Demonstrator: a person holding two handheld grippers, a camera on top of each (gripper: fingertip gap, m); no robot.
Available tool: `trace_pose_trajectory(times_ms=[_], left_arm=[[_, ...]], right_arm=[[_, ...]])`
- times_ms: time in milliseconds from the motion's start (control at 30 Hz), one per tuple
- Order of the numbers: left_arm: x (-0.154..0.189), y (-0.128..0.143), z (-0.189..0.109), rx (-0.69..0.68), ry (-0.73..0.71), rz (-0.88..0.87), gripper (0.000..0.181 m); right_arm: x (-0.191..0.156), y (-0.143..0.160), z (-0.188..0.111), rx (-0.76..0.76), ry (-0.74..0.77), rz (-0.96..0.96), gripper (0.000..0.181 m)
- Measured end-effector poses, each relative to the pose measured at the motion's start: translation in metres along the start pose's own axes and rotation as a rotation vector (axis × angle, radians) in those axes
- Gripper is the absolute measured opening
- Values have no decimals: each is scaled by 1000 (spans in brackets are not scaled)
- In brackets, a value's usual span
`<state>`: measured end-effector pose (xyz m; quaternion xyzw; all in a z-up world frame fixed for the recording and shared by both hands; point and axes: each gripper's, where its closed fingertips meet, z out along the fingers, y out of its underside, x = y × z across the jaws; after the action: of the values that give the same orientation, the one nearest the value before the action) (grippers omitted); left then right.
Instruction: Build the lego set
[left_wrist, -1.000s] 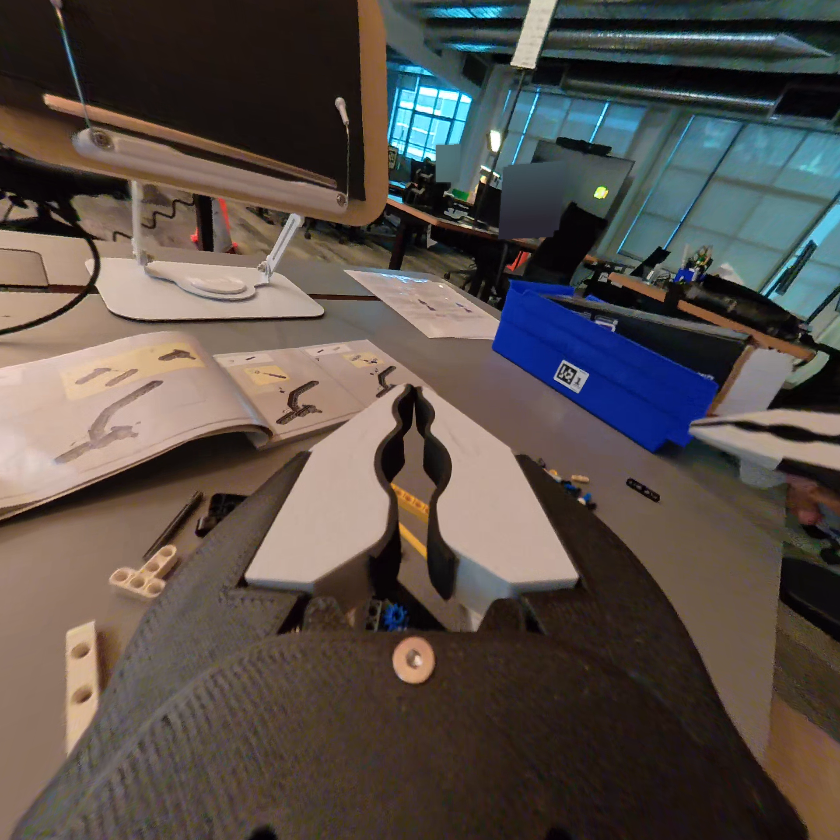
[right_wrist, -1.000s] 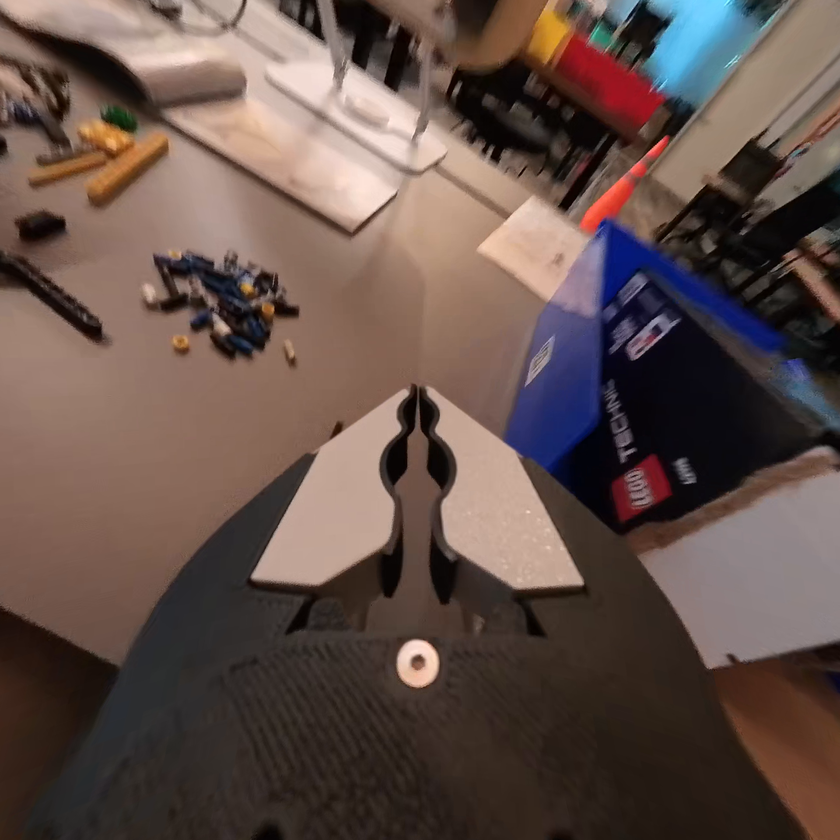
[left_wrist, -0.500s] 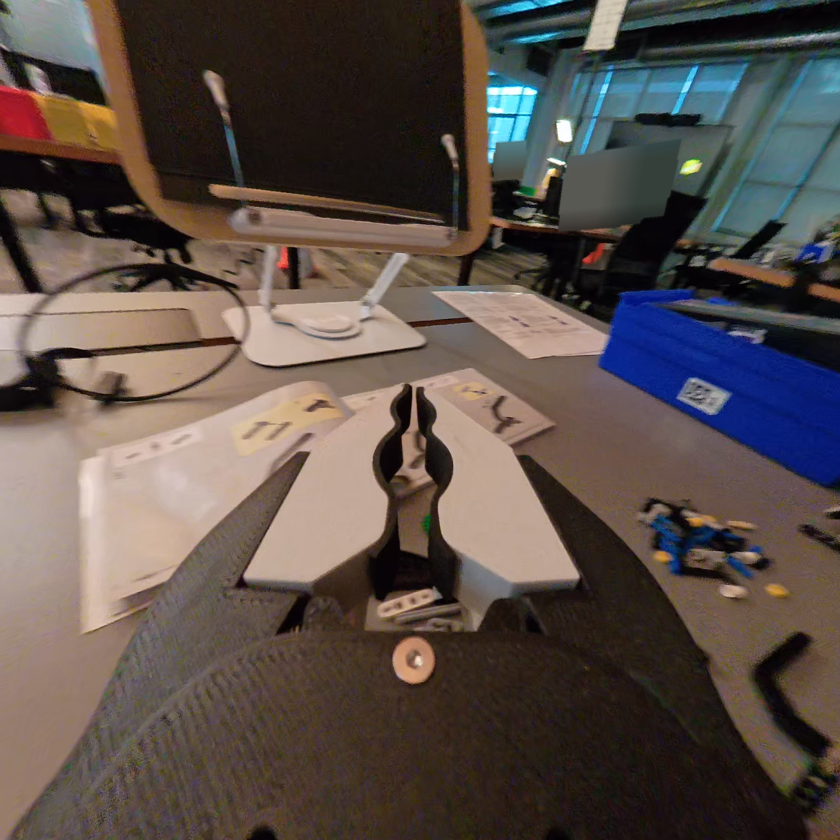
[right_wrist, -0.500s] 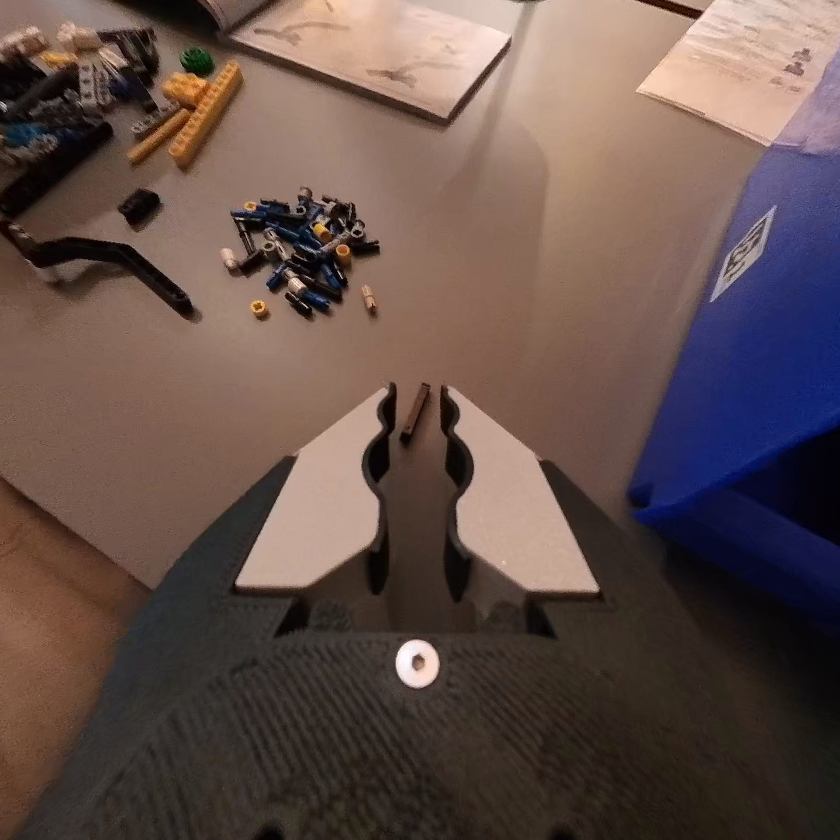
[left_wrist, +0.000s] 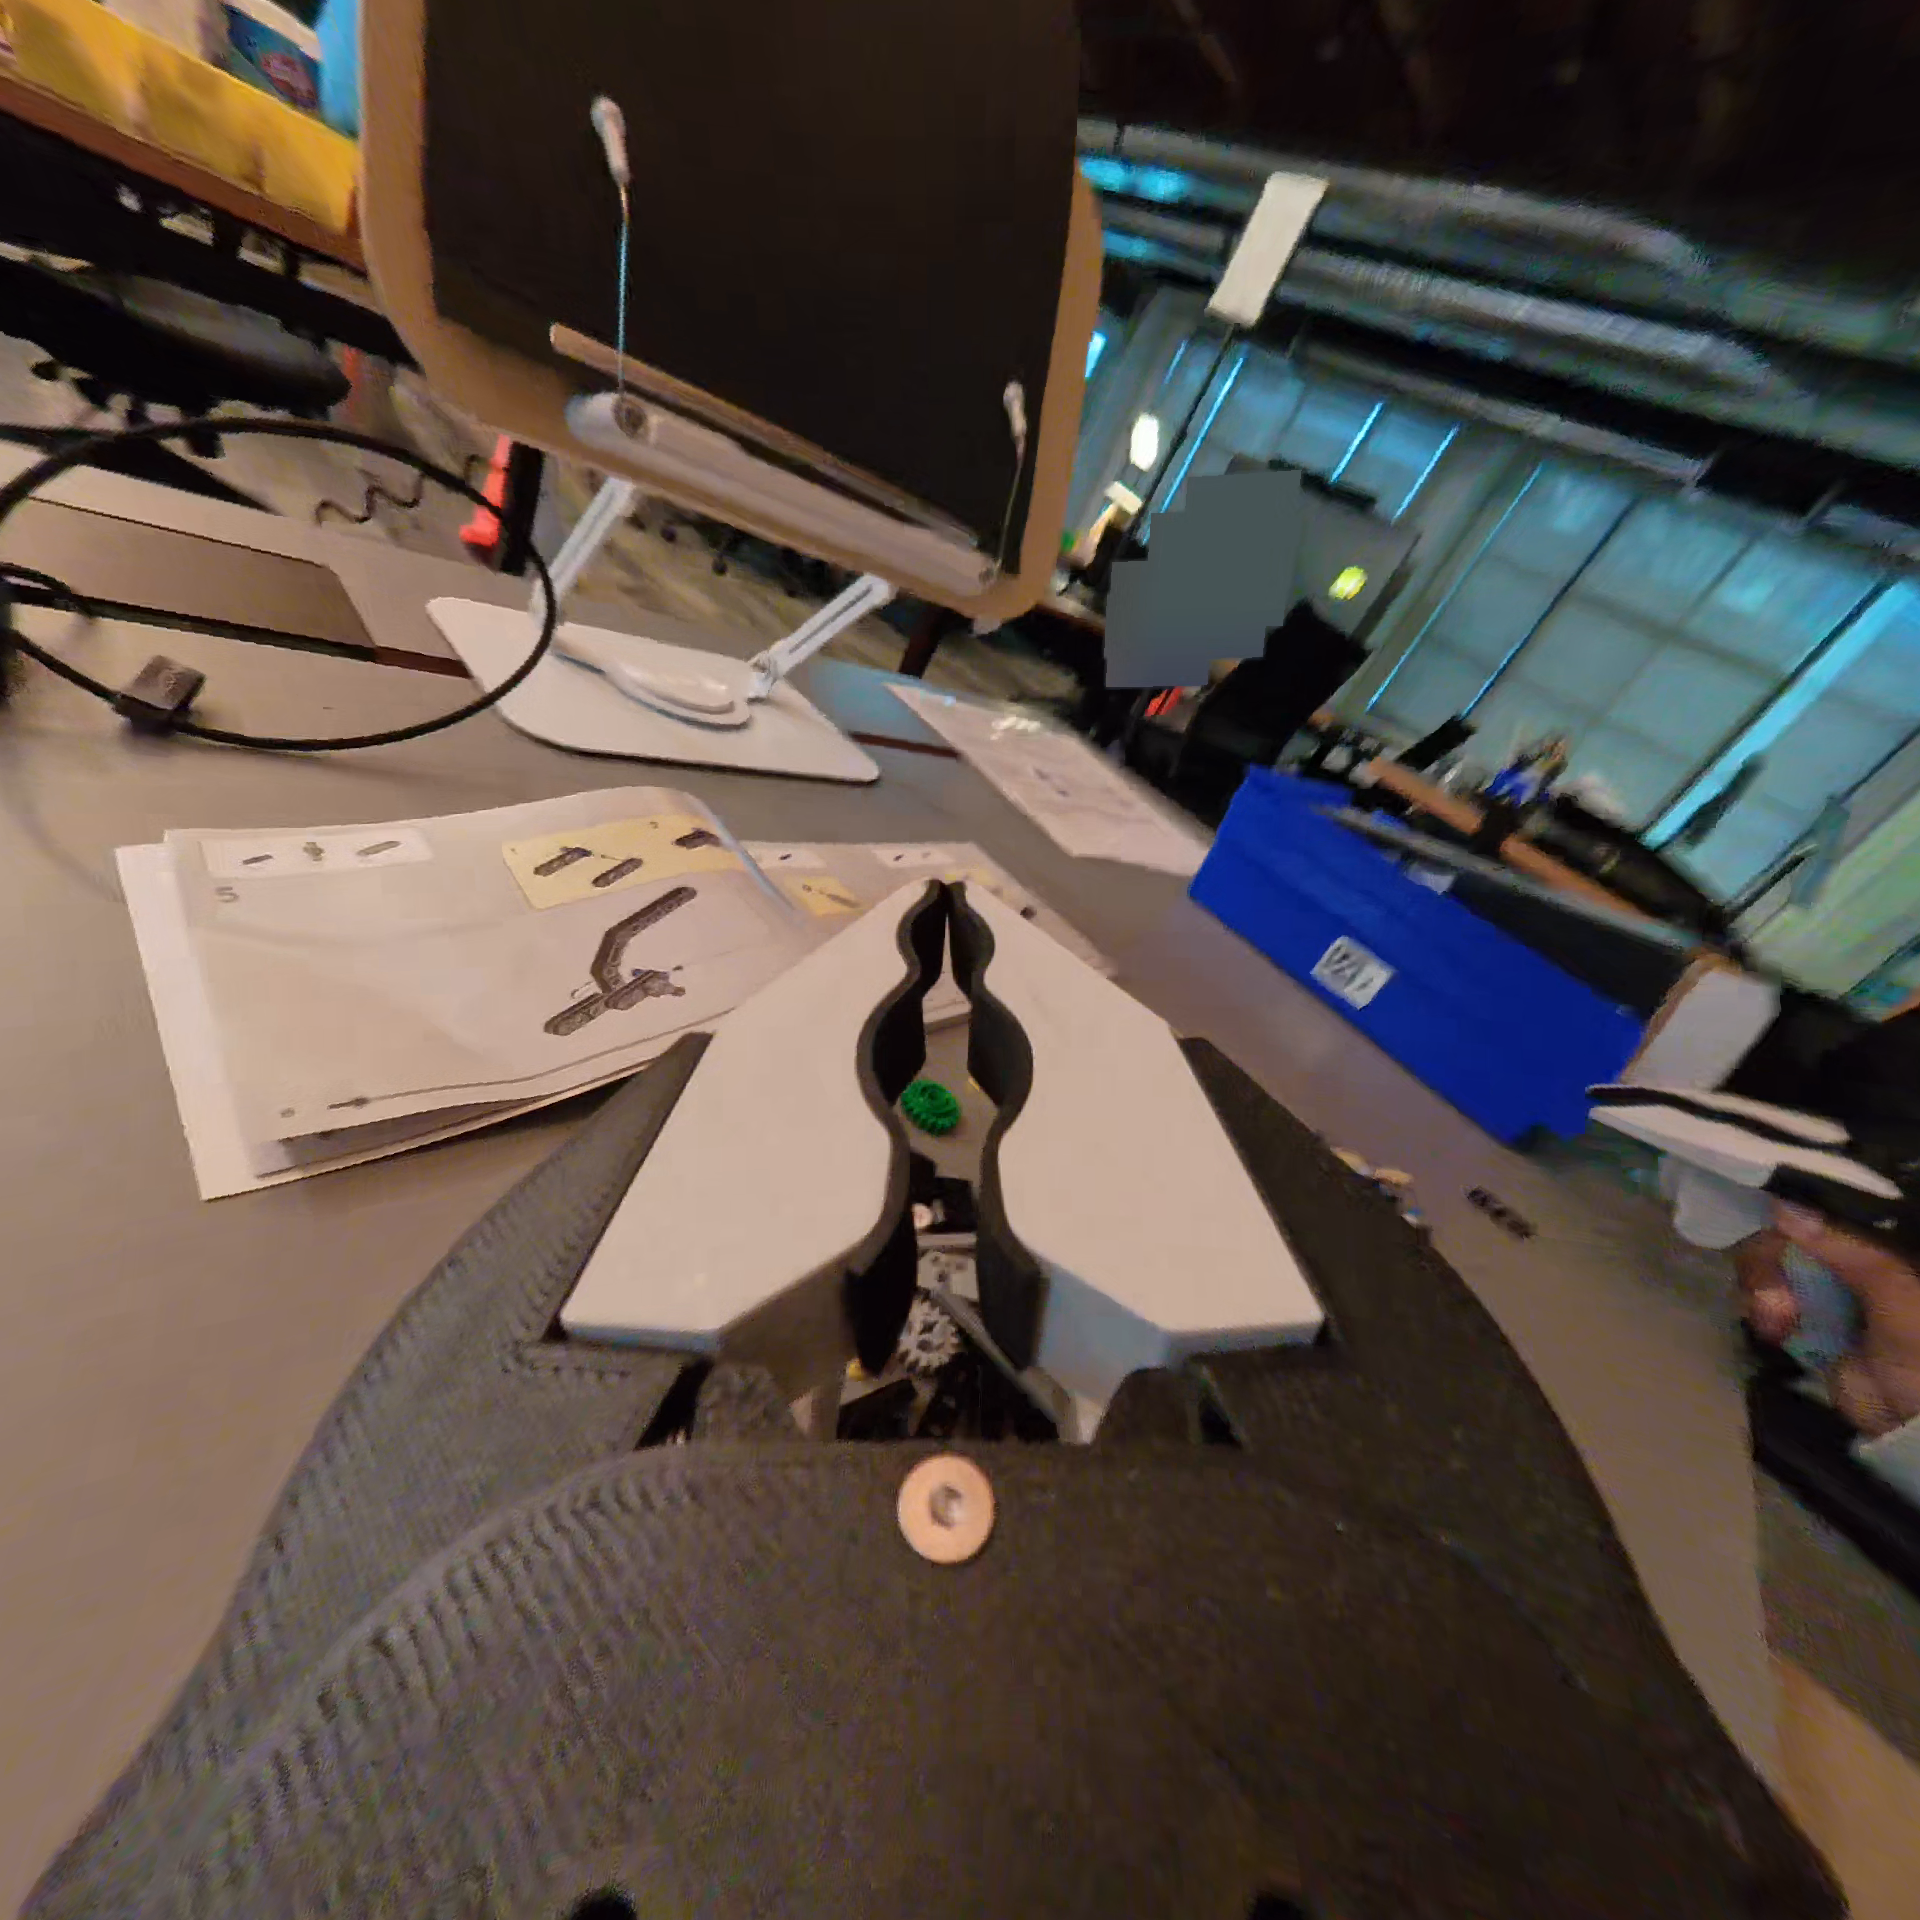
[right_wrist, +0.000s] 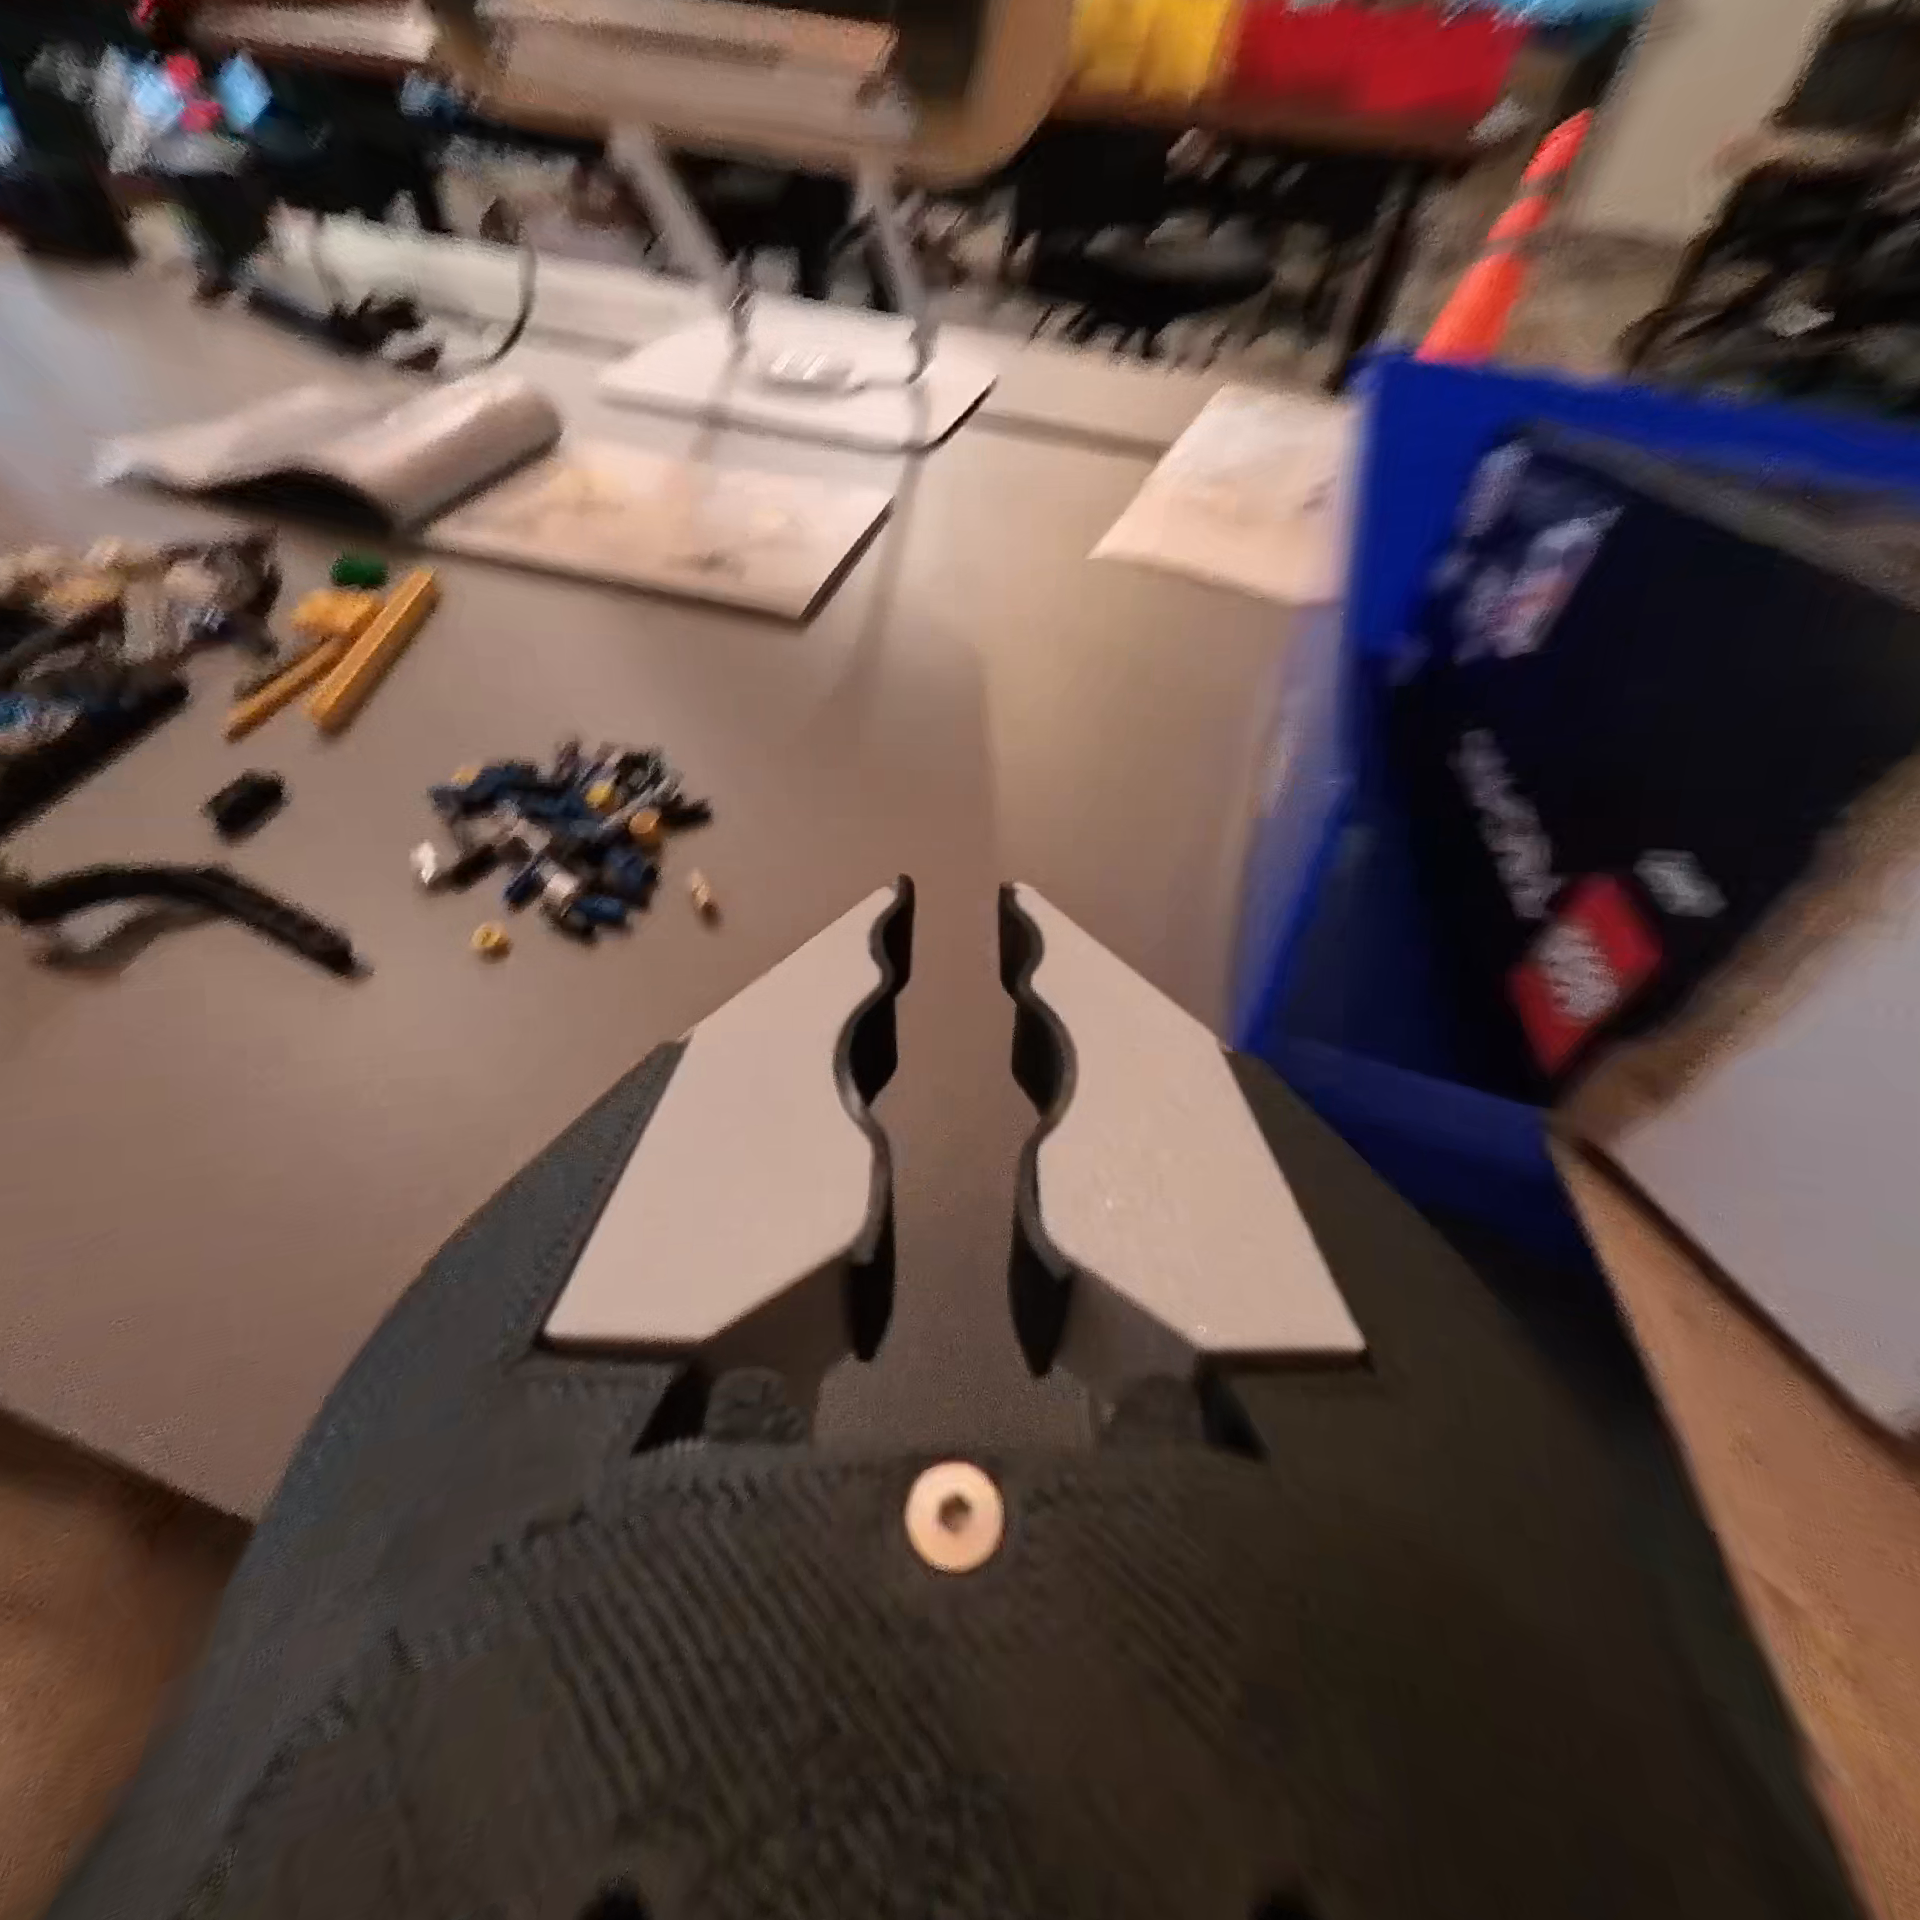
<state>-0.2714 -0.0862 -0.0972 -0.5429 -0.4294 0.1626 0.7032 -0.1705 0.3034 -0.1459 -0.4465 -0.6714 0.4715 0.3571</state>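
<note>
Left wrist view: the left hand-held gripper (left_wrist: 948, 902) hangs low over the grey counter (left_wrist: 125, 1330), its grey fingers pressed together at the tips and grasping nothing that shows.
Under the left fingers: a small green plastic gear (left_wrist: 928, 1108) and a heap of dark and pale lego parts show through the slot; most of the heap is hidden.
Guide: an open paper instruction booklet (left_wrist: 436, 966) lies flat just ahead, in front of a white stand holding a dark board (left_wrist: 748, 260).
Right wrist view: the right hand-held gripper (right_wrist: 956, 891) is released, fingers parted over bare counter, empty; this picture is badly blurred.
Loose parts: a small pile of blue, black and yellow lego pins (right_wrist: 566, 831) sits left of the tips, near a bent black lego beam (right_wrist: 187, 904) and long yellow lego beams (right_wrist: 353, 655) farther back.
Storage: a blue plastic bin (right_wrist: 1309, 831) holding the dark lego set box (right_wrist: 1621, 748) stands close on the right.
Stage (judgement): early, parts mostly unassembled; a pin or beam probably comes next.
Risk one: the blur suggests a fast swing, so the parted right fingers could sweep the pin pile and scatter it toward the counter edge.
Risk two: the left gripper, closed and low, could plough through the hidden heap or drag the booklet.
Risk three: tiny round pins may roll or squirt out if pinched off-centre.
</note>
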Motion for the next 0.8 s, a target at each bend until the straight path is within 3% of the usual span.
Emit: trace_pose_trajectory(times_ms=[33, 133, 233, 367, 467, 800], left_arm=[[4, -5, -3, 40, 52, -52, 0], [15, -15, -8, 121, 178, -184, 0], [17, -17, -6, 123, 198, -177, 0], [11, -27, -4, 151, 191, -180, 0], [9, -29, -1, 139, 202, -184, 0], [7, -31, -3, 160, 178, -108, 0]], right_arm=[[9, -10, -12, 66, 68, 20, 14], [22, -37, -57, 311, 195, 109, 14], [34, -40, -83, 372, 294, 111, 16], [27, -27, -74, 264, 287, 66, 20], [16, -15, -61, 167, 239, 24, 11], [10, -2, -43, 79, 144, 21, 15]])
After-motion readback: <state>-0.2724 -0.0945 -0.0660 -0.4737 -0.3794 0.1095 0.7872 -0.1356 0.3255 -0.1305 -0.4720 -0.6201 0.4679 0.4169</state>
